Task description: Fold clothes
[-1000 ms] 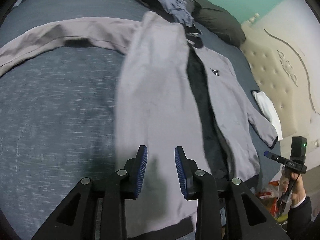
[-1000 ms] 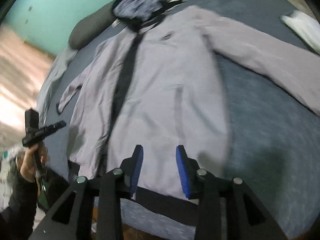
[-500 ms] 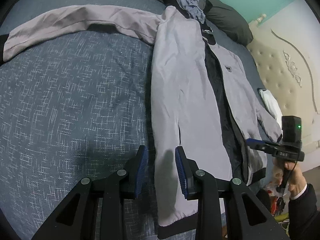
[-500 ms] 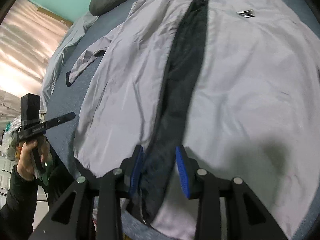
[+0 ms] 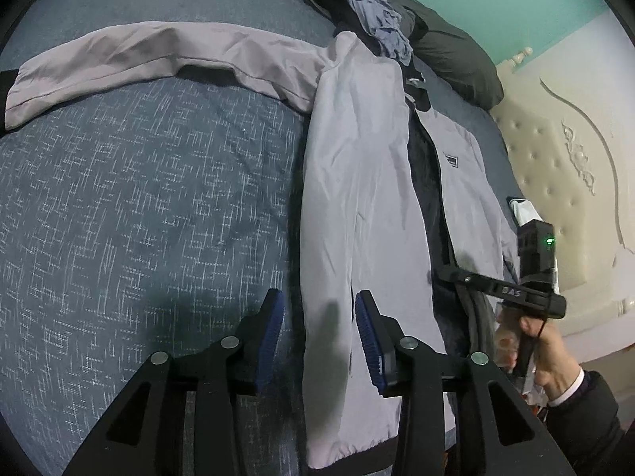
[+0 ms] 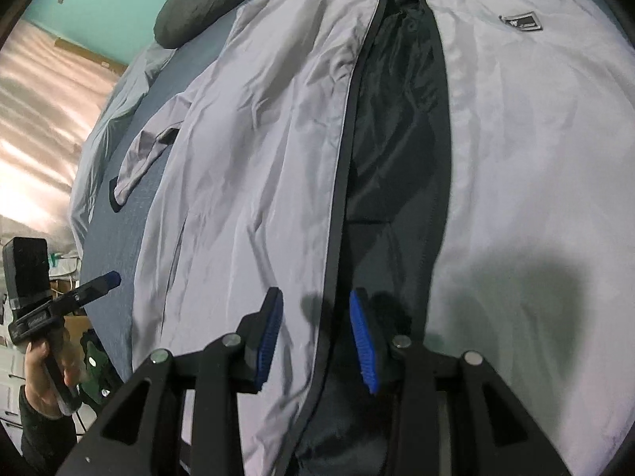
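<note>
A grey jacket [image 5: 357, 182] lies front up on the blue bedspread [image 5: 151, 206]. Its front is open, showing black lining [image 6: 401, 119], and one sleeve [image 5: 131, 55] stretches out to the left. My left gripper [image 5: 319, 301] is open just above the jacket's side edge near the hem. My right gripper [image 6: 316, 297] is open low over the black zip edge [image 6: 341, 182] of one front panel, with nothing between its fingers. Each gripper also shows in the other view, held by a hand: the right gripper [image 5: 440, 273] and the left gripper [image 6: 109, 277].
A pile of dark and blue clothes [image 5: 369, 12] sits at the jacket's collar, beside a dark pillow [image 5: 448, 59]. A white cloth [image 5: 524, 210] lies by the cream tufted headboard [image 5: 555, 150]. A pale sheet [image 6: 115, 111] hangs at the bed's edge.
My right gripper has swung from the far panel and dropped closer, over the open zip edge. My left gripper has shifted to the jacket's side edge. Both have stayed open.
</note>
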